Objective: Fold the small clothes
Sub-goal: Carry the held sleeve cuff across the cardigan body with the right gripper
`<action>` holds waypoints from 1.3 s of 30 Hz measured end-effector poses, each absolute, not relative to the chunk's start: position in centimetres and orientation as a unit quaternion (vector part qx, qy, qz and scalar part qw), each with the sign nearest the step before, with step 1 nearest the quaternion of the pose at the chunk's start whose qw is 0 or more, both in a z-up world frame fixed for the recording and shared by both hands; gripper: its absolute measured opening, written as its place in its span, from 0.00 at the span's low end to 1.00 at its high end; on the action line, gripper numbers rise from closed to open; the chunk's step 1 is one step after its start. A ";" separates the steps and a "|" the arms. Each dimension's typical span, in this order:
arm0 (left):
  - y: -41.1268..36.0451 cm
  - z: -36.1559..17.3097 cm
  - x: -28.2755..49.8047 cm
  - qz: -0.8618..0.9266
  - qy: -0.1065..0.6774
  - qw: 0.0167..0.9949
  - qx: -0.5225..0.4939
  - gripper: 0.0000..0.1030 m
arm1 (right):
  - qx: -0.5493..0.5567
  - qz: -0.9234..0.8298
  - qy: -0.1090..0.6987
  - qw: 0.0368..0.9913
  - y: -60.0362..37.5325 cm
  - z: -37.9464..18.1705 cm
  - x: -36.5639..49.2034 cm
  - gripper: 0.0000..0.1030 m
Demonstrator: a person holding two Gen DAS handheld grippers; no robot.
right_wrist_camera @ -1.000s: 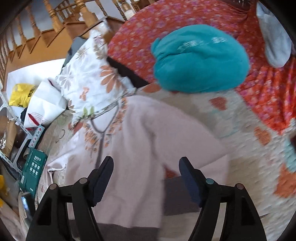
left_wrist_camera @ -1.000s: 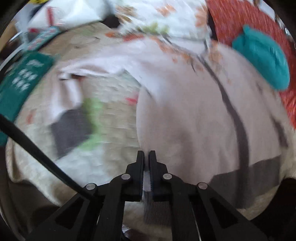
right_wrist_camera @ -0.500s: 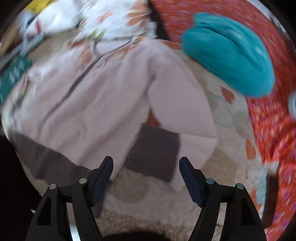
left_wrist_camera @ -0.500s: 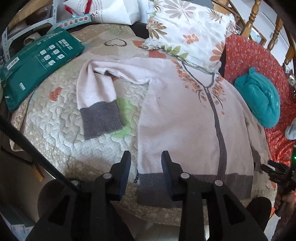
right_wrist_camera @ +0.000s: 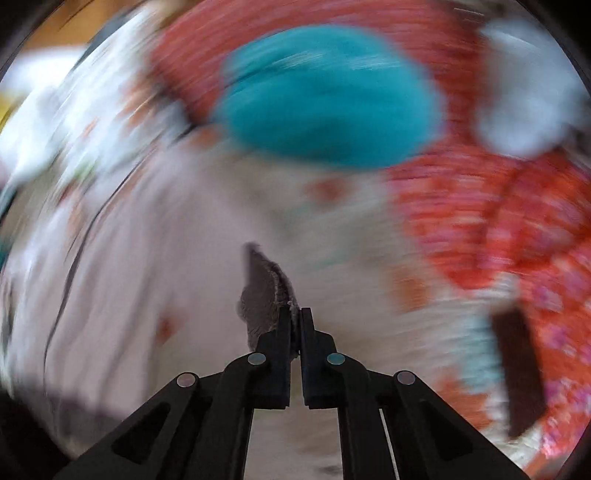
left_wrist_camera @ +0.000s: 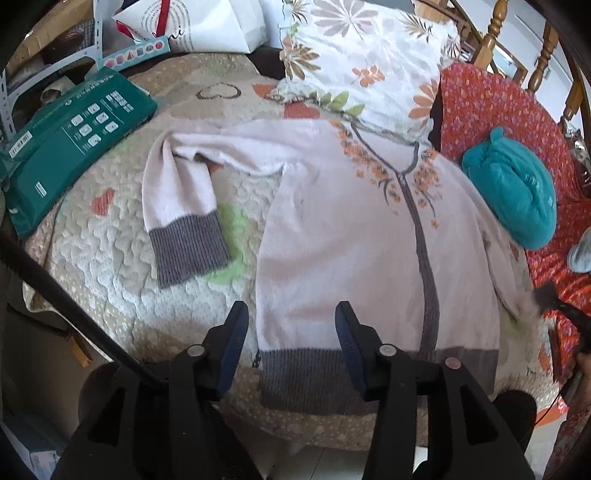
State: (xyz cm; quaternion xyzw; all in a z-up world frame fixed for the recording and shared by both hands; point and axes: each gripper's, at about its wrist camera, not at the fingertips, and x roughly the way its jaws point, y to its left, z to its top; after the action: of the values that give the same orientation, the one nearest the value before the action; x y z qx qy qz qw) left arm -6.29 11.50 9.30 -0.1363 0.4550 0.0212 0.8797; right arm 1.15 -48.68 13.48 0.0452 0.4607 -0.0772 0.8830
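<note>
A pale pink cardigan (left_wrist_camera: 351, 240) with a grey hem (left_wrist_camera: 306, 376) lies face up on the quilted bedspread (left_wrist_camera: 110, 258). Its left sleeve is bent down, ending in a grey cuff (left_wrist_camera: 192, 247). My left gripper (left_wrist_camera: 290, 310) hovers over the hem's left corner. Its jaws are opening, and the fabric lies flat below them, not pinched. The right wrist view is badly blurred. There my right gripper (right_wrist_camera: 295, 317) is shut on the right sleeve's grey cuff (right_wrist_camera: 264, 295), which sticks up from between the fingers. The rest of that sleeve is hard to make out.
A green box (left_wrist_camera: 70, 147) lies at the bed's left edge, with a white bag (left_wrist_camera: 207, 26) behind it. A floral pillow (left_wrist_camera: 362, 66) sits above the collar. A teal bundle (left_wrist_camera: 513, 192) rests on a red cover (left_wrist_camera: 491, 107) to the right. The bed's front edge is close below.
My left gripper let go of the hem, opened and rose, so the whole cardigan shows. My right gripper swung over to the right sleeve's cuff and shut on it.
</note>
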 end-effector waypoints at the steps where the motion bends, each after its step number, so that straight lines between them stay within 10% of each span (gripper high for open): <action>1: 11.5 9.7 -6.0 0.019 0.452 0.880 -0.142 0.48 | 0.085 -0.119 0.436 0.888 -52.5 14.8 0.6 0.04; 13: 11.5 12.0 1.8 -0.002 0.405 0.902 -0.151 0.56 | 0.231 -0.182 0.347 0.890 -59.5 21.6 2.2 0.04; 26: 21.2 9.5 7.3 0.078 0.382 0.901 -0.191 0.58 | 0.148 0.099 0.428 0.886 -27.0 19.6 16.5 0.04; 39: 28.0 10.3 8.1 0.186 0.367 0.889 -0.203 0.63 | 0.022 0.217 0.538 0.814 1.0 5.6 24.4 0.04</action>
State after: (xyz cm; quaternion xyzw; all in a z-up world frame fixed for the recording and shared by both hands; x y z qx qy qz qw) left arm 8.11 28.02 10.28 -0.2030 0.3671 0.1856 0.8886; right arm 24.39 1.04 5.57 0.0223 0.5378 0.2168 0.8144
